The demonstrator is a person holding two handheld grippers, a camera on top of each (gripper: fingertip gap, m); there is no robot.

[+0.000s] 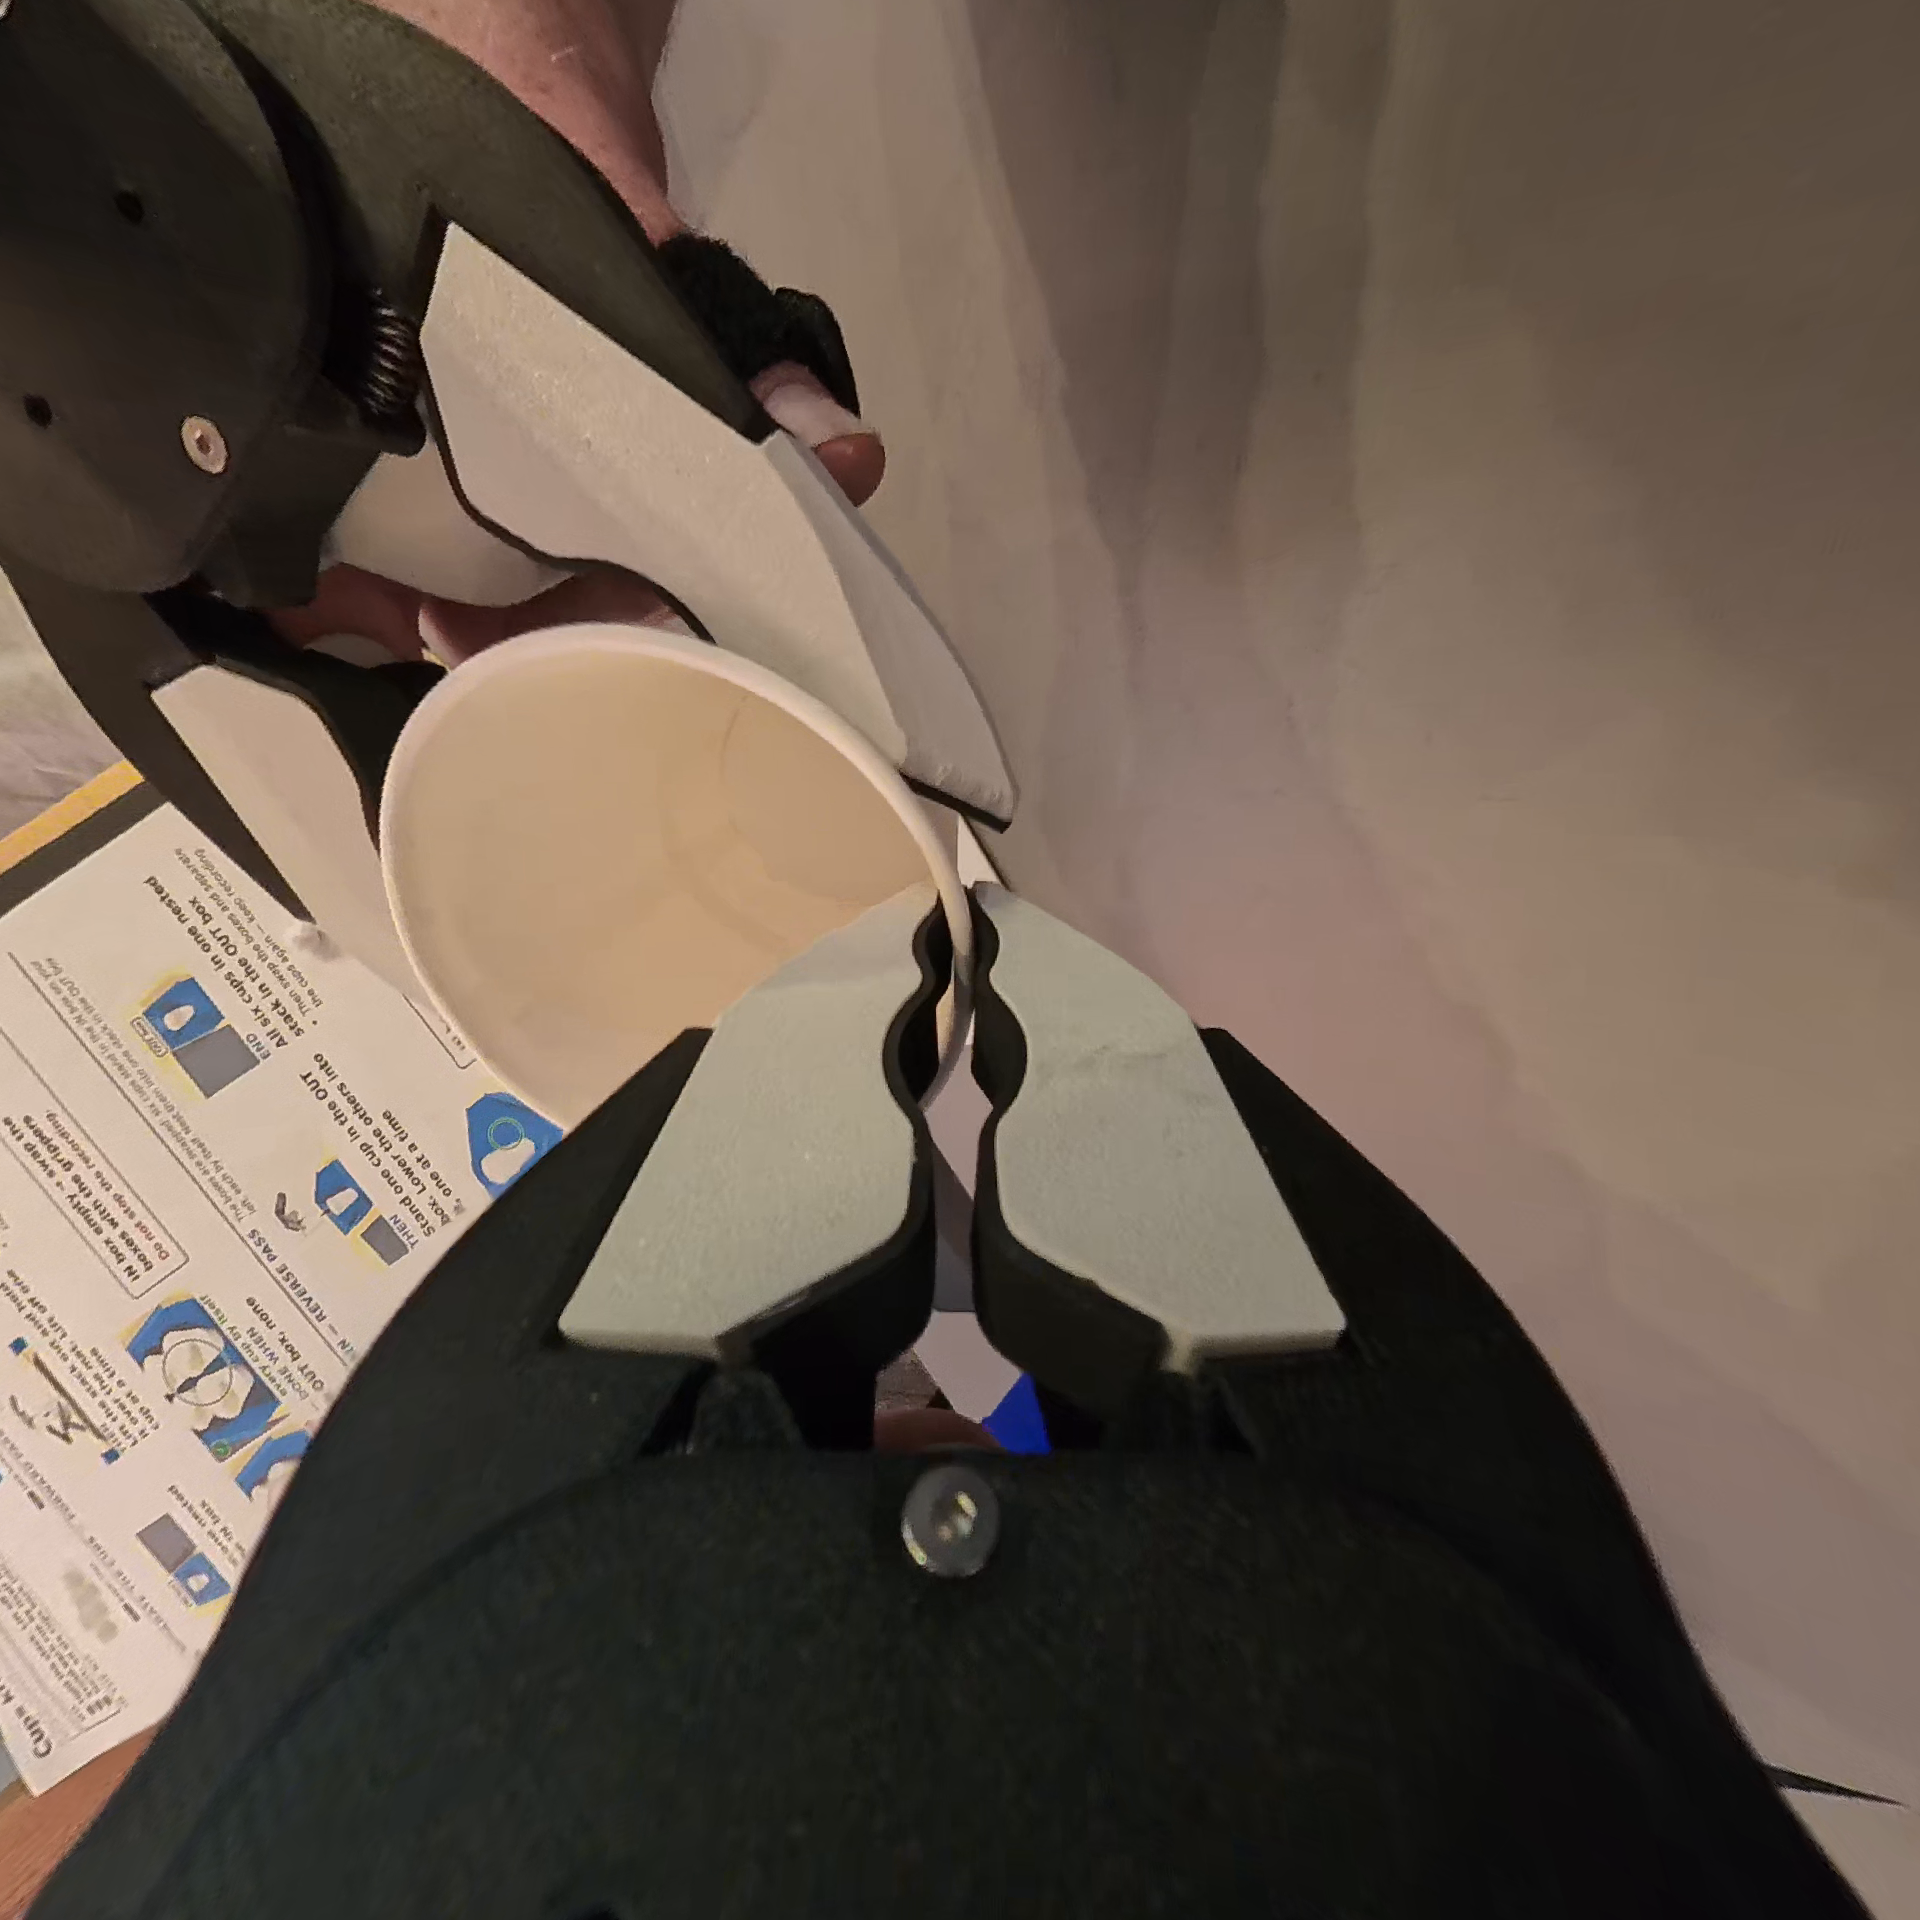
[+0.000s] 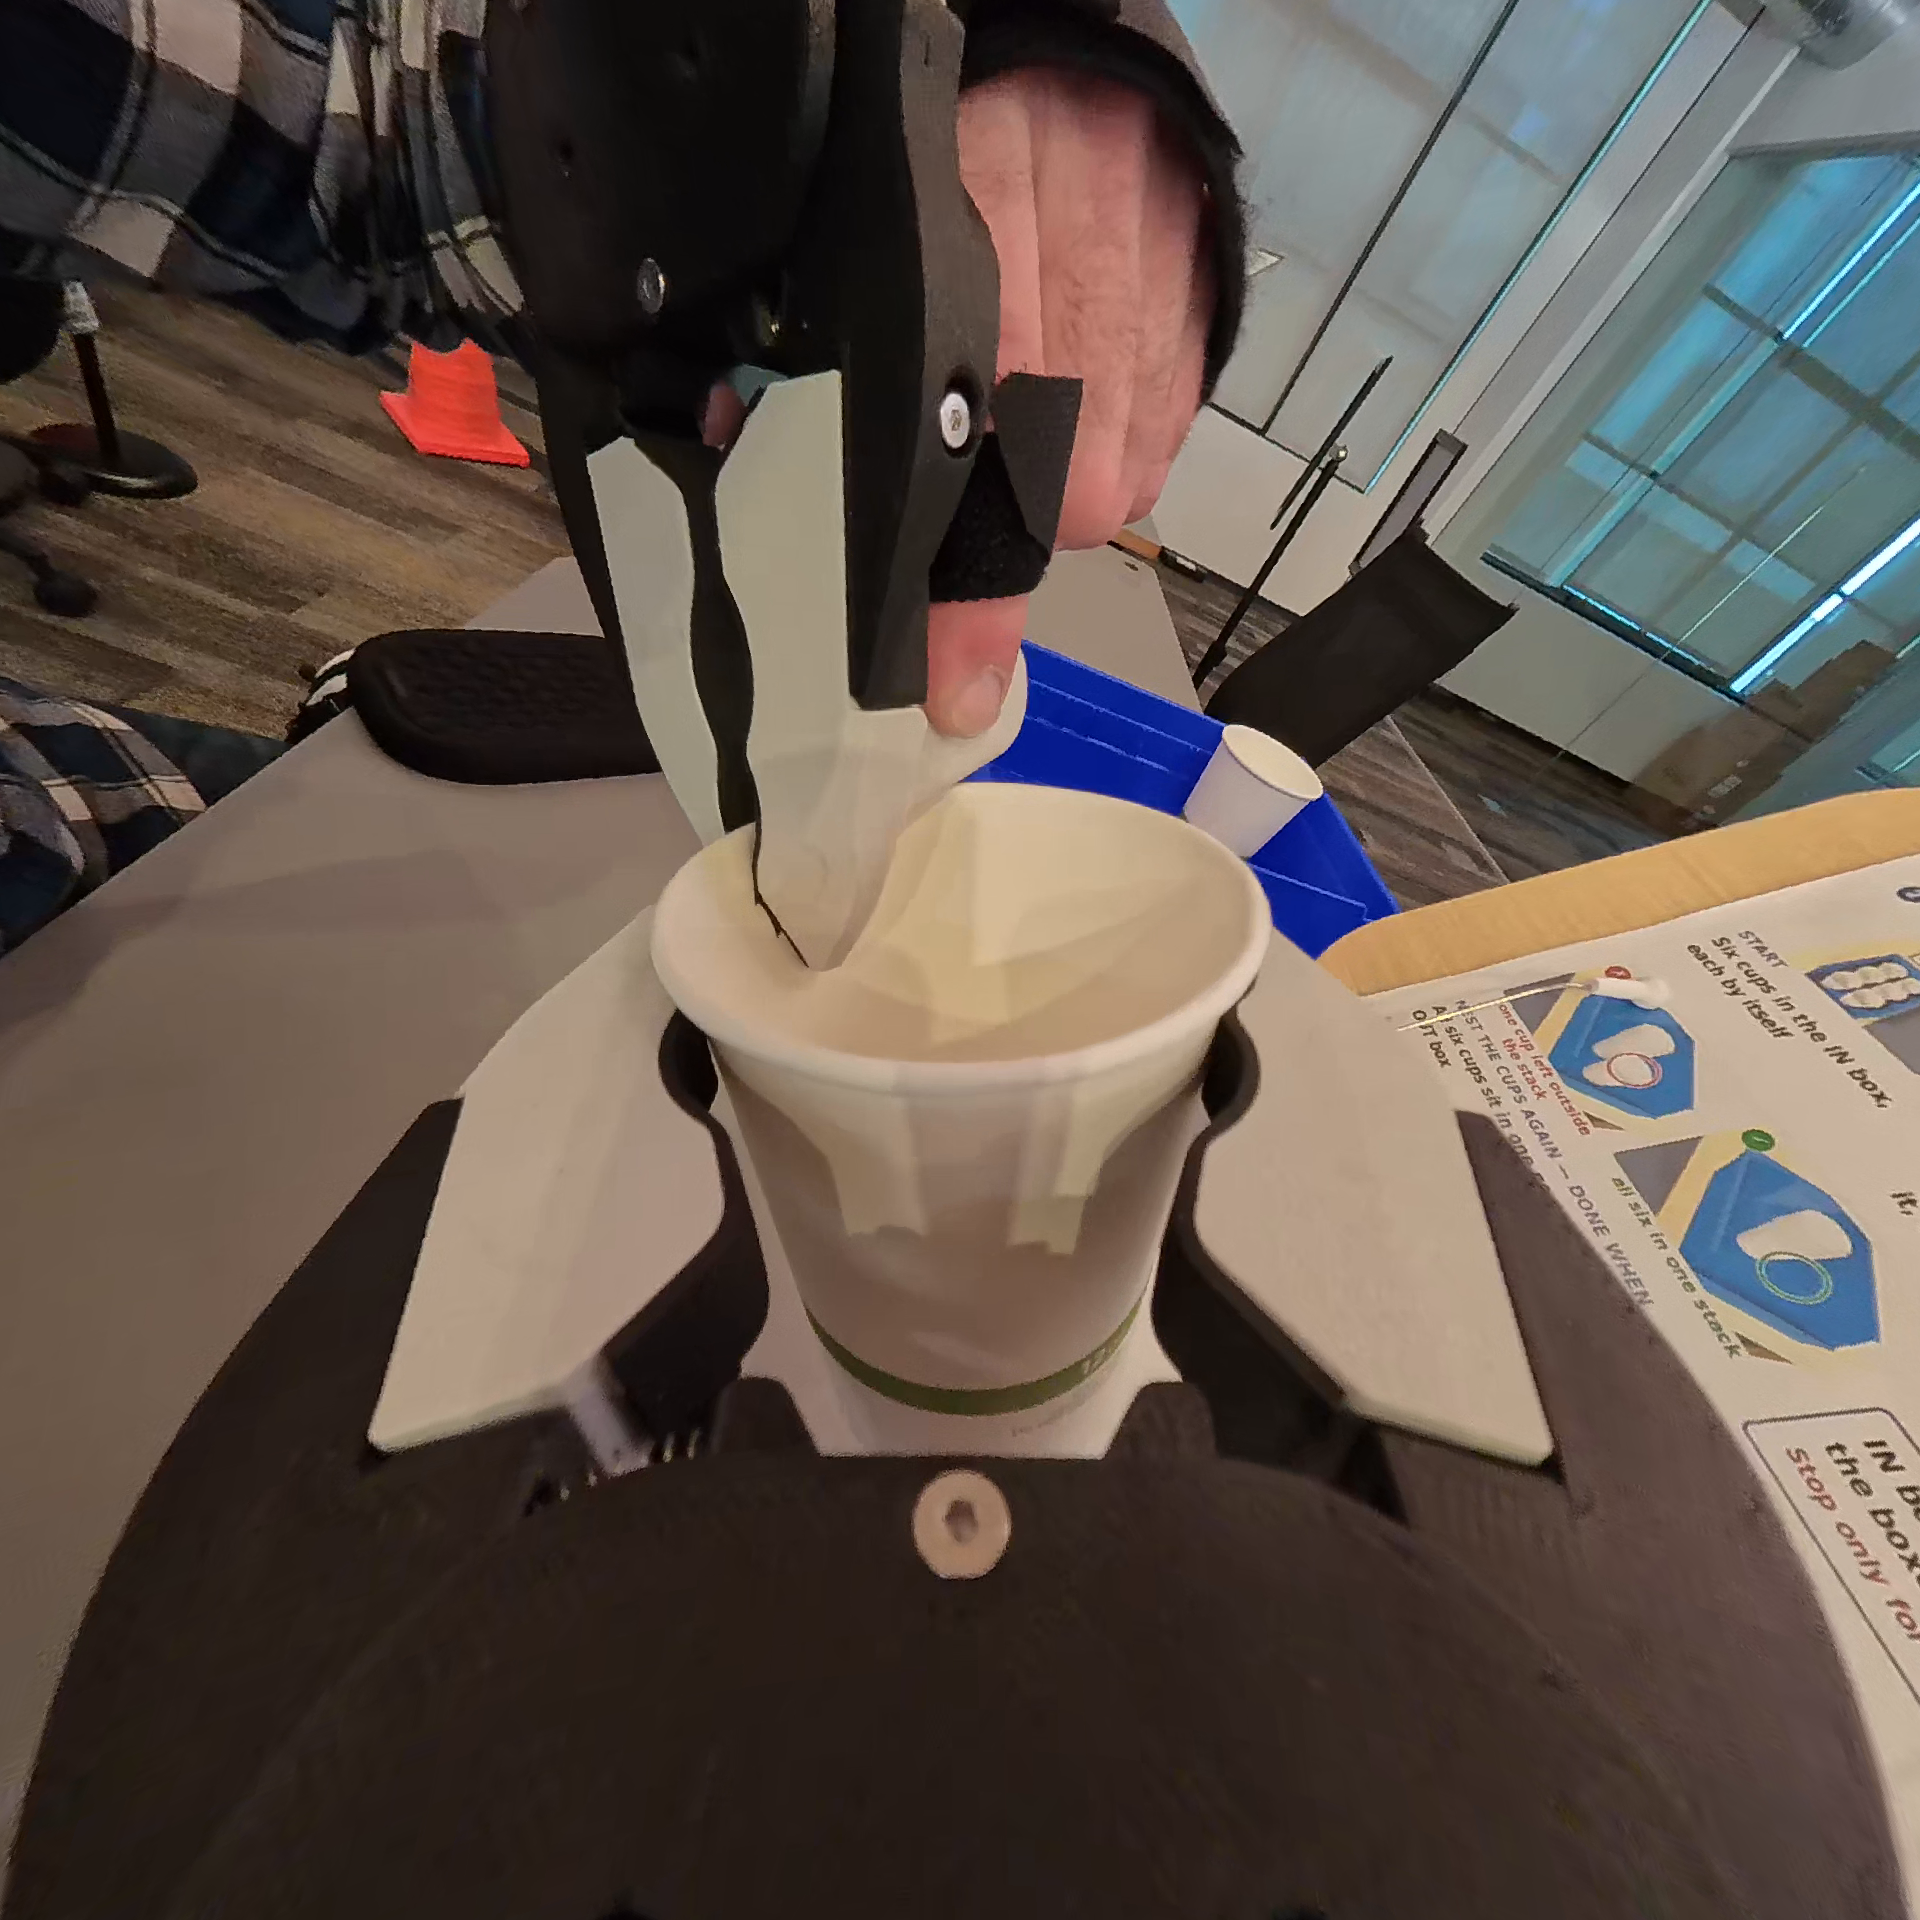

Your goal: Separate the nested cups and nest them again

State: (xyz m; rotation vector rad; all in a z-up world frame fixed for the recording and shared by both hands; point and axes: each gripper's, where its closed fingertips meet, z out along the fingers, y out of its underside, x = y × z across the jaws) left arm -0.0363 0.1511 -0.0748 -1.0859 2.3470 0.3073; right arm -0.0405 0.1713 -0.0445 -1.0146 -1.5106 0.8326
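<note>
- While the right tool [image 2: 956, 1049] spans the paper cup [image 2: 956, 1174] from both sides, its pads sit against the wall just under the rim, wide apart.
- Reaching down into the same cup, the left tool [image 1: 961, 935] has its fingers closed on the rim, one inside, one outside.
- Another cup [image 2: 1252, 784] leans in the blue bin [image 2: 1320, 862] on the grey surface [image 2: 260, 935], beside an instruction sheet [image 2: 1714, 1039].

Matt white paper cup [image 2: 956, 1122] with rolled rim and green band, smooth cream inside, grainy matt black plastic gripper bodies, pale matt finger pads [image 2: 561, 1195], glossy blue plastic bin [image 2: 1320, 862], printed paper sheet [image 2: 1714, 1143], smooth grey tabletop [image 2: 312, 883], wood-look floor [image 2: 312, 520]
</note>
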